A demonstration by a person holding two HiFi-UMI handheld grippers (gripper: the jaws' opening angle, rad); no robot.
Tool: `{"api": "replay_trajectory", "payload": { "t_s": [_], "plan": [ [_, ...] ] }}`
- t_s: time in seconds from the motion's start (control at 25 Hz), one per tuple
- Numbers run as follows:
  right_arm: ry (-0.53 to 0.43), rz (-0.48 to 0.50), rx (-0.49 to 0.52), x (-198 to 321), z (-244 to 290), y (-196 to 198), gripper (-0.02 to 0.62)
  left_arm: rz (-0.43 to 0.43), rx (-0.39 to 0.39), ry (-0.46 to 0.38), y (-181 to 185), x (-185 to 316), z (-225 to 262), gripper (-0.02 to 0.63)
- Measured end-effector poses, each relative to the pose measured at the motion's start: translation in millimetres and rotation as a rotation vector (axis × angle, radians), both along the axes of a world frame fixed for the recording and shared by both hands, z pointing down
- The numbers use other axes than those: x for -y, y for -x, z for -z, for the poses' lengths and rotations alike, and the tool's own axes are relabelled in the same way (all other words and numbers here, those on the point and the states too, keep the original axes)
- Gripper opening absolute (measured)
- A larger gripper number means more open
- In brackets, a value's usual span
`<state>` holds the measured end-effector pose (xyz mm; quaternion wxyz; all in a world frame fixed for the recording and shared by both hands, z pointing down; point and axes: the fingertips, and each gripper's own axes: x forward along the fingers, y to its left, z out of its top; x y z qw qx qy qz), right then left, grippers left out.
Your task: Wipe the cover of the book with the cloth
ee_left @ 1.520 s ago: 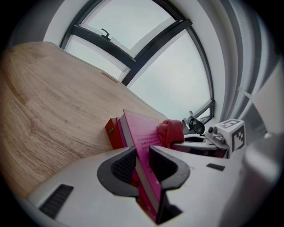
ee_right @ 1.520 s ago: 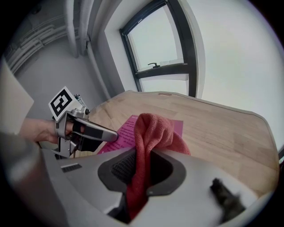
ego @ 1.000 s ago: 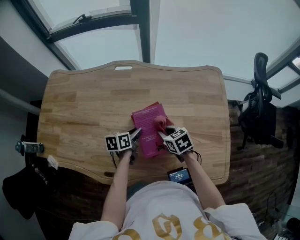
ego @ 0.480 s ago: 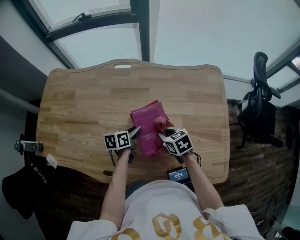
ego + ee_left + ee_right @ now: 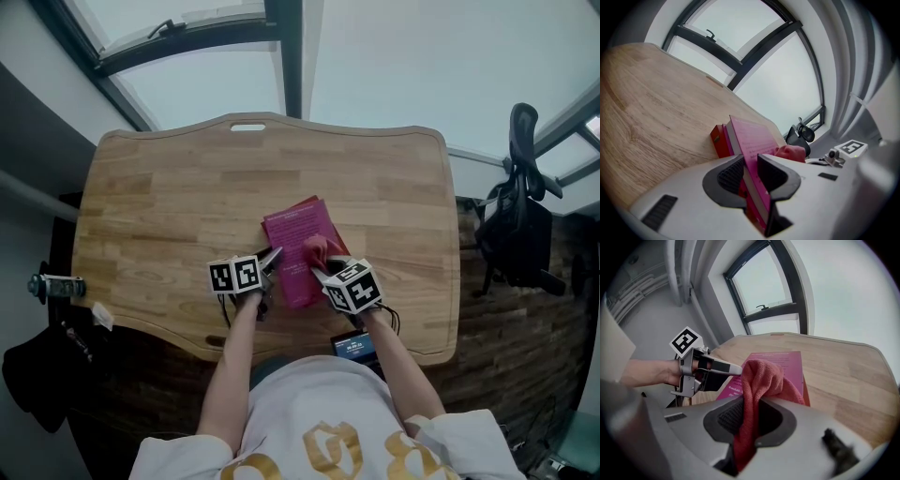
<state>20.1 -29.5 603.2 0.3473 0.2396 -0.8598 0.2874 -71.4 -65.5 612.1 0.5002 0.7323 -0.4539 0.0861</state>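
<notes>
Firmly, left tongs clamp the flat pink book; right tongs pinch a nubby red cloth.

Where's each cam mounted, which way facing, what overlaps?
Head view: on the person's head, facing down at the table; both forearms show.
Left gripper view: on the left gripper, along its jaws clamping the book, toward the windows.
Right gripper view: on the right gripper, along its jaws holding the cloth; the left forearm shows.
Shared: all see book and cloth.
</notes>
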Motion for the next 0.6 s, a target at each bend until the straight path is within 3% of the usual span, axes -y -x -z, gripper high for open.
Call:
{"api": "replay_trajectory", "payload": {
  "t_s": [0.6],
  "plan": [
    [0.021, 0.058, 0.014, -16, -1, 19, 0.069, -0.002, -0.005, -0.002, -1, -1, -1, 0.097]
  ]
}}
